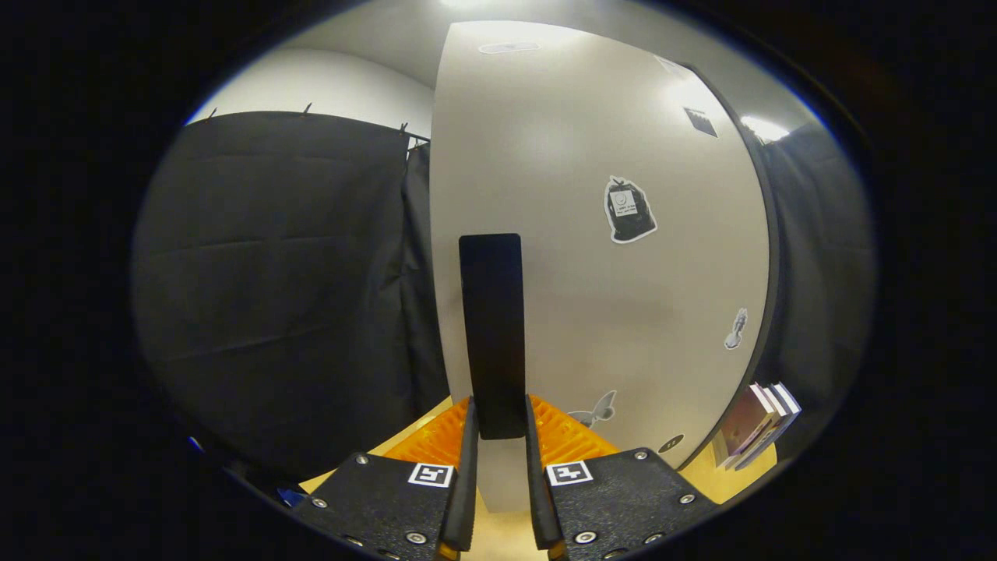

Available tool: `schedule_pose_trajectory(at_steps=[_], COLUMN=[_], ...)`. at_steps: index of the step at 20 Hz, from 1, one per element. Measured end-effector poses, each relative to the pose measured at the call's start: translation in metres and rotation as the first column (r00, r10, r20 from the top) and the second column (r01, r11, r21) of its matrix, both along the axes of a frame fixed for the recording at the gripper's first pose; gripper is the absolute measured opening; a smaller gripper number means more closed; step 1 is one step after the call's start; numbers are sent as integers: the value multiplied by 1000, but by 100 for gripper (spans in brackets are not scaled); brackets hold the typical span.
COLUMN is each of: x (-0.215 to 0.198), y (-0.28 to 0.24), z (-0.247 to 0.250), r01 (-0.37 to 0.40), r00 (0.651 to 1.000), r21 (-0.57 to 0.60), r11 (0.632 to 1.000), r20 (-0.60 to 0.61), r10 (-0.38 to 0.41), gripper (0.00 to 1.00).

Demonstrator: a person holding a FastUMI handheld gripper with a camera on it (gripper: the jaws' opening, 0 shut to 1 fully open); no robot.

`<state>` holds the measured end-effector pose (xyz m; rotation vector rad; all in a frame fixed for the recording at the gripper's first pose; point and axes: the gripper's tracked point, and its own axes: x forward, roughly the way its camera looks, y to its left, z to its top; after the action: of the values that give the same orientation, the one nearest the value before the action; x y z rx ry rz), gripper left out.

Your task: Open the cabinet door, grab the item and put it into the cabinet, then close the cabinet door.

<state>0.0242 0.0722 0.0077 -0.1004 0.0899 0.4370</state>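
The cabinet door (607,296) is a pale grey panel standing straight ahead, with a few stickers on it. A tall black handle (491,327) runs down its left side. My gripper (498,421) has both fingers closed against the lower end of that handle, one on each side. Past the door's right edge, a stack of books (755,425) lies on the wooden surface (701,471).
Black cloth (288,288) hangs as the booth wall to the left of the door and again to its right. A white wall and ceiling lights show above. The wooden surface runs under the door's lower edge.
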Motion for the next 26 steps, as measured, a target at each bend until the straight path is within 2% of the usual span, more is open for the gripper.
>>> schedule_pose_trajectory(at_steps=[7,14,21,24,26], x=[-25,-38,-52,-59,-63], y=[-29,-68,-107,-121,-128], z=[4,4,4,4,5], r01=[-166,-266,-299,-282,-257], r00=[985,964,954,958,965], r21=[-16,-10,15,45,39], r11=[986,964,954,958,966], r20=[-39,-27,-19,-44,-45], r10=[165,266,299,284,259], gripper=[29,29,29,29,24])
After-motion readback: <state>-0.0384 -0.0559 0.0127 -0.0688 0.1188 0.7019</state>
